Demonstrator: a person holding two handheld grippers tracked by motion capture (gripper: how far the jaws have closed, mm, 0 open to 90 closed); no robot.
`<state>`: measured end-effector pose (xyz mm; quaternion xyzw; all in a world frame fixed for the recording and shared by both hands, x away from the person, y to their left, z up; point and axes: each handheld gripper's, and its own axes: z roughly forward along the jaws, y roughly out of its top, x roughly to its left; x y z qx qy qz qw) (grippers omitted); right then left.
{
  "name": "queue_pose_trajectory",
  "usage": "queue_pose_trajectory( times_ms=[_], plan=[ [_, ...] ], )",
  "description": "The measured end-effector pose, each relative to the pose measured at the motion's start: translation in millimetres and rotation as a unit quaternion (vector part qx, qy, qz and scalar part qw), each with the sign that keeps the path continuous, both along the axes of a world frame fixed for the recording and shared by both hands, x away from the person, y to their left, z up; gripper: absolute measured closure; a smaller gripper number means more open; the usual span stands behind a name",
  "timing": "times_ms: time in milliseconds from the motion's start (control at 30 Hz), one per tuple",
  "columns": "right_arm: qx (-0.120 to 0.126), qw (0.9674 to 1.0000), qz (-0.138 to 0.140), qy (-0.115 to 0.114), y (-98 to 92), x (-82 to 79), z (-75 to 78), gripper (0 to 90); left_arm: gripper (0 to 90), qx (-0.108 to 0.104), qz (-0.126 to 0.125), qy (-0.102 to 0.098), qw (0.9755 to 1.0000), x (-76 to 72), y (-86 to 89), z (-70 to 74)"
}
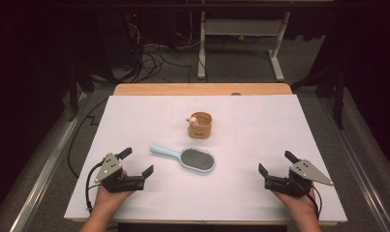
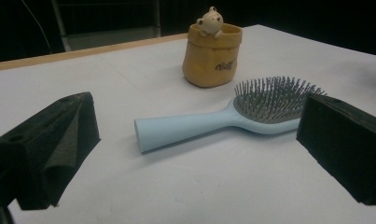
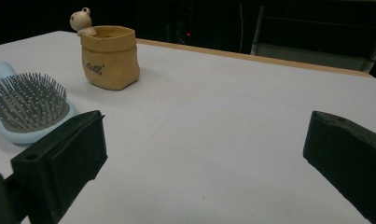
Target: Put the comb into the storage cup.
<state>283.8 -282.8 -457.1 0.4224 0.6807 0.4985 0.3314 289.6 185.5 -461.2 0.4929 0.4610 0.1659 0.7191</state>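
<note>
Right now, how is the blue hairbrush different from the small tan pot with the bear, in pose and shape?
The hairbrush lies flat, bristles up; the tan pot stands upright. The hairbrush is long and light blue, with its handle toward the left hand-held gripper; the pot is short, rounded and tan, with a little bear on its rim. The hairbrush lies nearer the person, the pot farther back. Both rest on the white table, untouched.

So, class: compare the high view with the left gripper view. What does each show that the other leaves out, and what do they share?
High view alone: both hands, the right gripper with jaws open, the floor cables and the desk frame beyond the table. Left gripper view alone: the writing on the pot's side. Shared: the blue hairbrush lying bristles up, the tan pot with its bear figure, and the left gripper, open and empty.
</note>
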Motion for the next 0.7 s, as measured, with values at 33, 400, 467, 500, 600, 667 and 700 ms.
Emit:
queue_pose_trajectory(
  times_ms=[33, 400, 467, 500, 600, 667, 700],
  plan=[
    [0.001, 1.0000, 0.000, 0.001, 0.0, 0.0, 0.0, 0.0, 1.0, 0.000, 0.000, 0.000, 1.0000, -0.1, 0.4, 0.2],
    [0.002, 1.0000, 0.002, 0.003, 0.5, -0.2, 0.0, 0.0, 8.5, 0.000, 0.002, 0.003, 1.0000, 0.3, 2.0, 0.7],
    [0.002, 1.0000, 0.003, 0.003, 0.6, -0.2, 0.1, 0.0, 10.8, 0.000, 0.002, 0.004, 1.0000, 0.4, 2.0, 0.4],
    [0.002, 1.0000, 0.003, 0.003, 0.6, -0.2, 0.1, 0.0, 11.9, 0.000, 0.002, 0.004, 1.0000, 0.4, 2.0, 0.4],
    [0.001, 1.0000, 0.001, 0.004, 0.1, 0.1, 0.0, 0.0, 14.4, 0.001, 0.002, 0.005, 1.0000, 0.3, 2.3, 0.5],
    [0.001, 1.0000, 0.001, 0.004, 0.1, 0.1, 0.0, 0.0, 15.5, -0.001, 0.002, 0.006, 1.0000, 0.2, 2.5, 0.7],
    [0.001, 1.0000, 0.001, 0.004, 0.2, 0.0, 0.0, 0.0, 15.9, -0.002, 0.002, 0.005, 1.0000, 0.2, 2.7, 1.0]
  ],
)
